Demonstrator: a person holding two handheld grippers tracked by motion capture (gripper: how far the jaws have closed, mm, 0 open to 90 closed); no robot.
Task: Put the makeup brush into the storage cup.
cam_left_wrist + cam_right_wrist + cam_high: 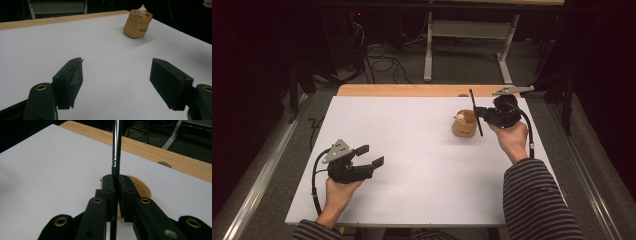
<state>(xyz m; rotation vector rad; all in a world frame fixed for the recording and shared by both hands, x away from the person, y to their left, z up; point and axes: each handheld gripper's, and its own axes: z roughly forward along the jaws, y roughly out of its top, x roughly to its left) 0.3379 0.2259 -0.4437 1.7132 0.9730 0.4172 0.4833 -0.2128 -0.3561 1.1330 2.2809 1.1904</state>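
Brush (475, 112): thin dark stick, clamped upright-tilted between the right gripper's pads, just beside the tan cup.
Tan cup (464, 124): stands on the white surface (412, 145), small pale figure (460, 117) inside.
Right gripper (482, 114): closed on the brush, right beside the cup.
Left gripper (369, 155): jaws spread wide, holding nothing, well apart from the cup.

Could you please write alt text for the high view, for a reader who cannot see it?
The right gripper clamps a thin black stick beside a small tan pot on the far right of a white table. The left gripper, jaws open and empty, hovers at the near left.
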